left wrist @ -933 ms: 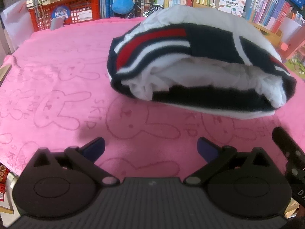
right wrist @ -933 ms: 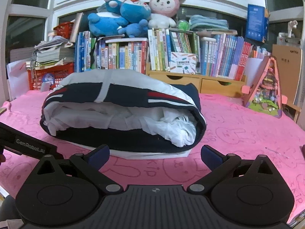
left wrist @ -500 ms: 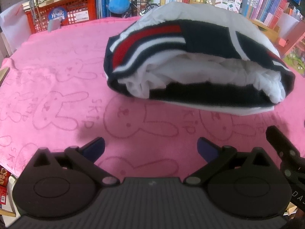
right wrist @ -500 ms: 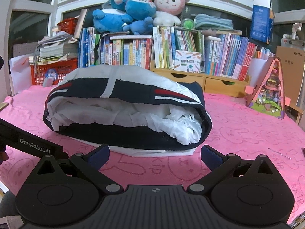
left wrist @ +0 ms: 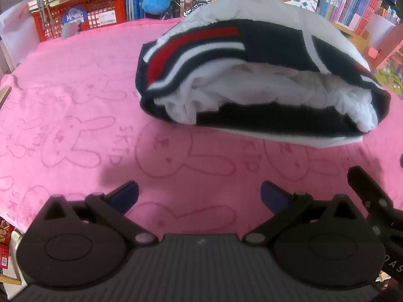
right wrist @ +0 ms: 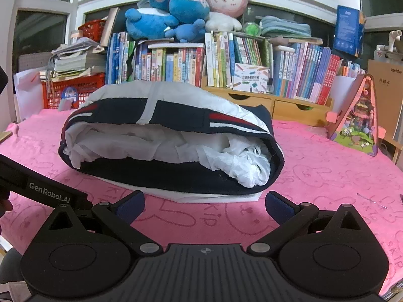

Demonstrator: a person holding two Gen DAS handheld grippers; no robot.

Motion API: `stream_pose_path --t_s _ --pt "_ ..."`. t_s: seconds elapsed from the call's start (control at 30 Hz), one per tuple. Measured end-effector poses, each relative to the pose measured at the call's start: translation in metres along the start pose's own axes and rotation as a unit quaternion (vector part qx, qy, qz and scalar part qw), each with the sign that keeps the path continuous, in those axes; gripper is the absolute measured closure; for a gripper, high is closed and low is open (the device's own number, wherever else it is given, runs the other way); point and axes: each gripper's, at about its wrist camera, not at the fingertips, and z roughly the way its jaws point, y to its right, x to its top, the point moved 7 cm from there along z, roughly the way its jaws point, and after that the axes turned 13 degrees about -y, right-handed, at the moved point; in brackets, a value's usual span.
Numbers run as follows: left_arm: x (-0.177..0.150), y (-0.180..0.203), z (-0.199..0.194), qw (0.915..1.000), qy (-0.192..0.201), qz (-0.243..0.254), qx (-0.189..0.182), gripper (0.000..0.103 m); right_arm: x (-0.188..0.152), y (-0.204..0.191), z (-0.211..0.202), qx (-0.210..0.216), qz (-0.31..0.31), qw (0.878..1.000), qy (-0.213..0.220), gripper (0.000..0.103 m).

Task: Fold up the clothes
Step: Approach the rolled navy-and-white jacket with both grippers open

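Navy, white and red fabric made up the folded garment, which lay bundled on the pink rabbit-print blanket, its white lining showing at the open edge. The left gripper sat above the blanket just short of the garment, jaws spread wide and holding nothing. The right gripper sat likewise before the garment's near edge, jaws released and empty, blue pads apart from the cloth. Behind the blanket stood a red crate, a row of books and plush toys.
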Motion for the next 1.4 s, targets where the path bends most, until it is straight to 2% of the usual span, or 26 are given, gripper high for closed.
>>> stream_pose_path --t_s 0.6,0.7,0.83,1.23,1.4 --pt "0.001 0.002 0.001 1.0000 -0.005 -0.008 -0.001 0.000 0.000 -0.002 0.000 0.000 -0.002 1.000 -0.003 0.000" --pt "0.002 0.004 0.002 0.9998 -0.008 -0.010 -0.015 0.000 0.000 0.003 0.001 -0.002 0.023 1.000 -0.009 0.000" --pt "0.002 0.006 0.001 0.9996 -0.008 -0.011 -0.023 0.000 -0.001 0.012 0.005 0.021 0.063 0.997 -0.029 0.000" --pt "0.003 0.010 0.003 0.9994 -0.014 -0.013 -0.029 0.000 -0.002 0.009 0.005 0.016 0.052 0.998 -0.026 0.000" --pt "0.004 0.010 0.006 0.9998 -0.009 -0.011 -0.015 0.000 -0.008 0.014 0.019 -0.010 0.048 0.998 -0.025 0.000"
